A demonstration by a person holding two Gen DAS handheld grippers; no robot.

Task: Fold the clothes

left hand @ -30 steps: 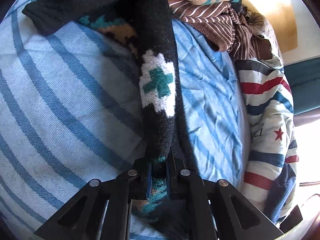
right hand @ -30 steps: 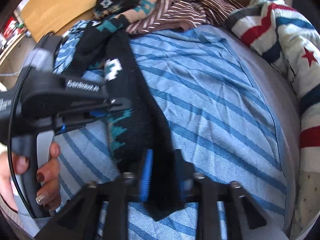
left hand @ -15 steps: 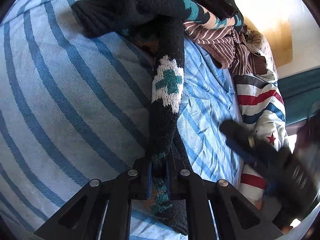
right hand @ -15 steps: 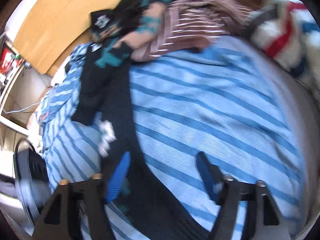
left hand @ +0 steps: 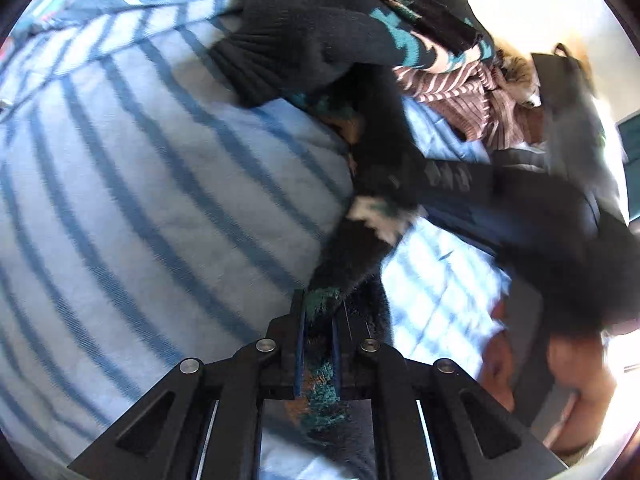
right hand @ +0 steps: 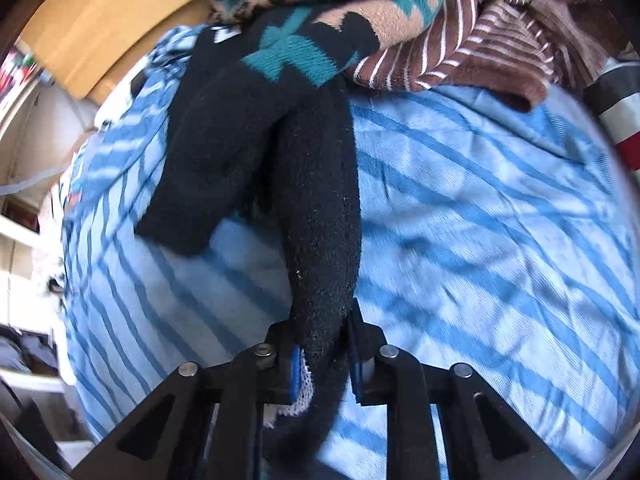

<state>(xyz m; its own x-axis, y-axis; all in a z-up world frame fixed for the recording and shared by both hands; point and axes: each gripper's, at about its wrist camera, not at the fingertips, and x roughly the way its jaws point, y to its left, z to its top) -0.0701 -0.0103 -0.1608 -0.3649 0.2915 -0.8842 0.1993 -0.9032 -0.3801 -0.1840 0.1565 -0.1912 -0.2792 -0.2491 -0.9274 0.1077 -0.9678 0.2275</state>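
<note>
A black patterned knit sweater (right hand: 312,208) stretches lengthwise across a blue-striped bed sheet (right hand: 500,240), its long sleeve running from the clothes pile at the bed's far edge toward the cameras. The left tongs (left hand: 318,344) are clamped on its patterned cuff; the right tongs (right hand: 324,356) have just closed on the black sleeve. A brown striped garment (right hand: 460,56) lies beside it.

My left gripper (left hand: 318,336): matte black plastic frame w/ triangular cutouts, four round silver screws across the linkage, blue pads inside both fingers. Right gripper (right hand: 324,356): same build, black arms, silver screws, blue pads. In the left view its black body is blurred, w/ pale lettering I can't read.
</note>
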